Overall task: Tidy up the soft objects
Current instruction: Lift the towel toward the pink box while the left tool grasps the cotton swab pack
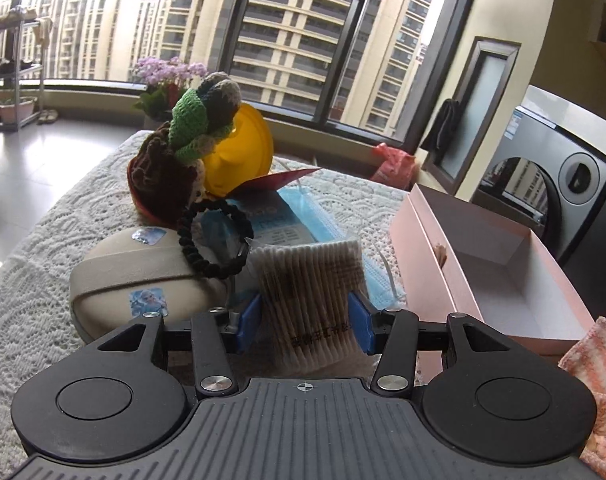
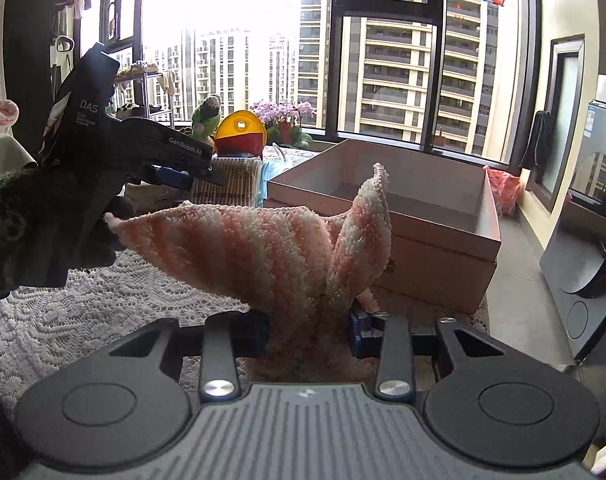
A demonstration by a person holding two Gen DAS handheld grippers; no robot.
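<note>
Left wrist: hand-held gripper (image 1: 305, 322) level, clamping cotton swabs (image 1: 307, 276)

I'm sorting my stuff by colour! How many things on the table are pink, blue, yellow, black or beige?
Pink: 2, box and towel
Blue: 2, mask and wipes pack
Yellow: 1, lid
Black: 1, hair tie
Beige: 1, case
Total: 7

towel (image 1: 595, 364) cut off by the frame's right edge; cotton swab pack (image 1: 309, 280) hides the mask (image 1: 377, 276) behind it; its printed lettering too blurred to read.
</note>
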